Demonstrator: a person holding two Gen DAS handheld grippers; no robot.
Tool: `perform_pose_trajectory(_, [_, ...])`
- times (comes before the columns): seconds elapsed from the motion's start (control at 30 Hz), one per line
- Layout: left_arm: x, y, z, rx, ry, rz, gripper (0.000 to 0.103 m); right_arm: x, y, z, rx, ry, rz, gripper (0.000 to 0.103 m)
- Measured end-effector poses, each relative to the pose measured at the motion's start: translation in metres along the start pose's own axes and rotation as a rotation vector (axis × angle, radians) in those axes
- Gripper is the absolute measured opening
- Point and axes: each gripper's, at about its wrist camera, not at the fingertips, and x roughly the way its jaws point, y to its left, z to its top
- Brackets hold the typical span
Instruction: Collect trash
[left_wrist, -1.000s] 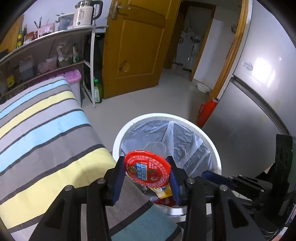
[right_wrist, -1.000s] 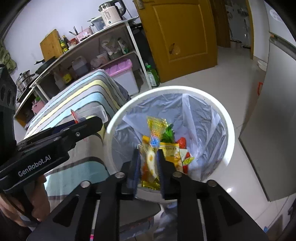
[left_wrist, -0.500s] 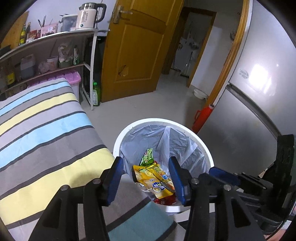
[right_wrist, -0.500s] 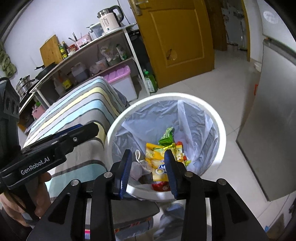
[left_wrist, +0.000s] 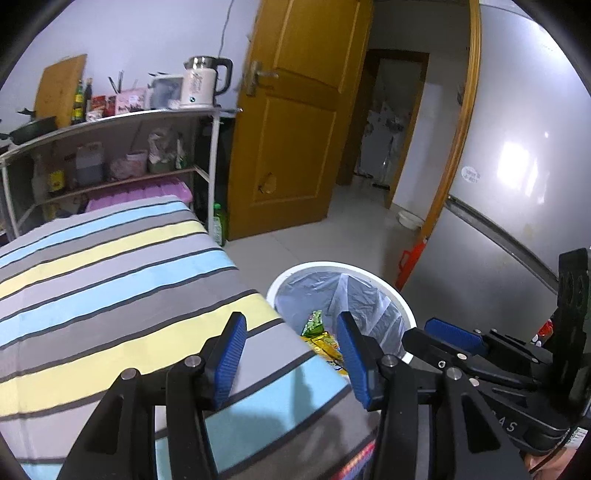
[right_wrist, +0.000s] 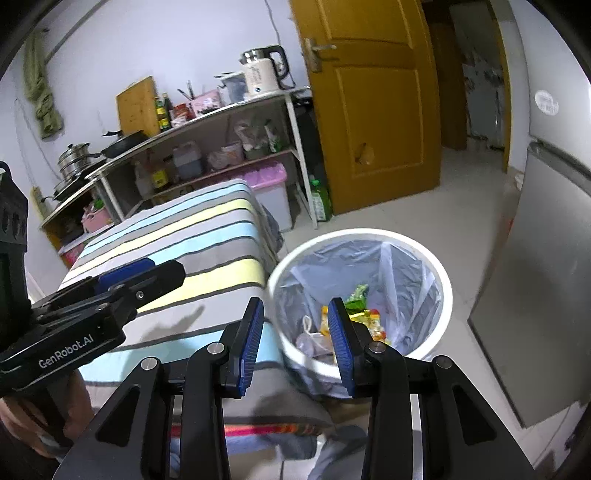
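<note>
A white trash bin (left_wrist: 400, 300) (right_wrist: 441, 273) lined with a clear bag stands on the floor beside the striped table. Yellow, green and red wrappers (right_wrist: 360, 306) (left_wrist: 319, 334) lie inside it. My left gripper (left_wrist: 290, 356) is open with nothing between its blue pads, above the table's corner near the bin. My right gripper (right_wrist: 295, 341) is open and holds nothing, above the bin's near rim. Each gripper shows in the other's view: the right gripper (left_wrist: 450, 336) at the left view's right side, the left gripper (right_wrist: 122, 277) at the right view's left side.
A striped cloth covers the table (left_wrist: 110, 280) (right_wrist: 192, 236). A shelf rack (left_wrist: 110, 155) with a kettle (left_wrist: 203, 85), bottles and pans stands behind it. A yellow door (left_wrist: 295, 122), a grey fridge (left_wrist: 524, 184) and a red bottle (left_wrist: 412, 260) border the tiled floor.
The left gripper opened and the red round lid left it; the right gripper opened and let its yellow wrapper fall into the bin. Both grippers rose and drew back from the bin.
</note>
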Motion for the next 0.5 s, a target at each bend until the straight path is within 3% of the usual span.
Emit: perform_pose_trajectory(0.5, [-0.094,0.019,-0.047,-0.015,-0.093,0.143,0.050,-0.045,0.054,-0.041,-0.126,-0.087,0.041,0.043])
